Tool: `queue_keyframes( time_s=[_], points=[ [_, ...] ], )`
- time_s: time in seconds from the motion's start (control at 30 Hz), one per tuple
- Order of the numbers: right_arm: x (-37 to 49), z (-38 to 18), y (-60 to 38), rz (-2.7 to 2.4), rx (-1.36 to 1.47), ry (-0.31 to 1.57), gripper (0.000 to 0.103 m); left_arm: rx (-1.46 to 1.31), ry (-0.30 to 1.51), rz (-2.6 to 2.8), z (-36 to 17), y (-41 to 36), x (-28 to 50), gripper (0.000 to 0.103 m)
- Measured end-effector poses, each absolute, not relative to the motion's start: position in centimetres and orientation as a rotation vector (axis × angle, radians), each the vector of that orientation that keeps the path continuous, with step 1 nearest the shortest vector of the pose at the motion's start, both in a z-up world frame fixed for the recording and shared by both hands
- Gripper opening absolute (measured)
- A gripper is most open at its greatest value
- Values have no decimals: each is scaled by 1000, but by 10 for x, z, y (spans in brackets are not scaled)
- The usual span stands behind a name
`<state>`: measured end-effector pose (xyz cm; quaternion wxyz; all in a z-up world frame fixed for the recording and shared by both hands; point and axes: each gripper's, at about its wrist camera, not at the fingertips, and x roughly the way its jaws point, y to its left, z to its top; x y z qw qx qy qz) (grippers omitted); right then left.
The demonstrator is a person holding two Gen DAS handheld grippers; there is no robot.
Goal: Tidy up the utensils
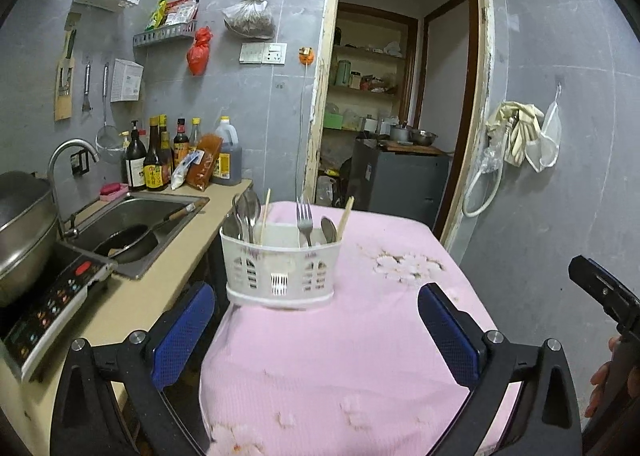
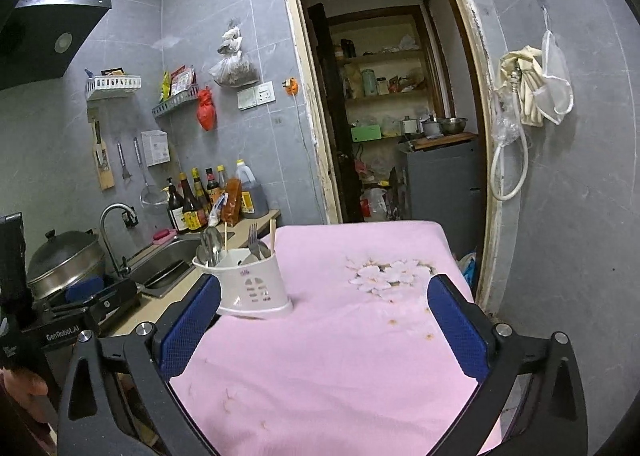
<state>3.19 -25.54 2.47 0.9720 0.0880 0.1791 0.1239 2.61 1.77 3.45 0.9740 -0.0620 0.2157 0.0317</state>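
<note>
A white slotted utensil holder (image 1: 280, 270) stands on the pink cloth-covered table (image 1: 340, 356) near its left edge. It holds spoons (image 1: 246, 216), a fork (image 1: 305, 222) and chopsticks (image 1: 345, 216). My left gripper (image 1: 316, 330) is open and empty, hovering just in front of the holder. In the right wrist view the holder (image 2: 250, 282) sits by the left finger. My right gripper (image 2: 324, 326) is open and empty above the cloth.
A sink (image 1: 132, 228) with a black pan (image 1: 128, 244) lies left of the table. An induction cooker (image 1: 52, 296) carries a steel pot (image 1: 24, 232). Sauce bottles (image 1: 168, 156) line the wall. An open doorway (image 1: 400, 96) is behind the table.
</note>
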Motion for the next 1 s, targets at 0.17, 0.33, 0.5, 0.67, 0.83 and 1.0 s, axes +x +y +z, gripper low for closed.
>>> queue_keyframes(
  time_s=[0.17,0.33,0.5,0.67,0.83,1.0],
  points=[
    [23,13,-259,248,165,378,102,-113,436,72,24,9,13,103],
    [19,11,-260,243,150,375,102,-99,434,78,19,4,6,103],
    [17,9,-260,243,147,384,102,-105,433,72,18,3,3,103],
    [17,10,-259,242,145,385,102,-103,435,71,18,1,3,103],
    [16,10,-254,246,141,388,102,-104,432,72,18,1,2,103],
    [16,11,-249,250,135,391,102,-105,430,74,18,1,0,103]
  ],
)
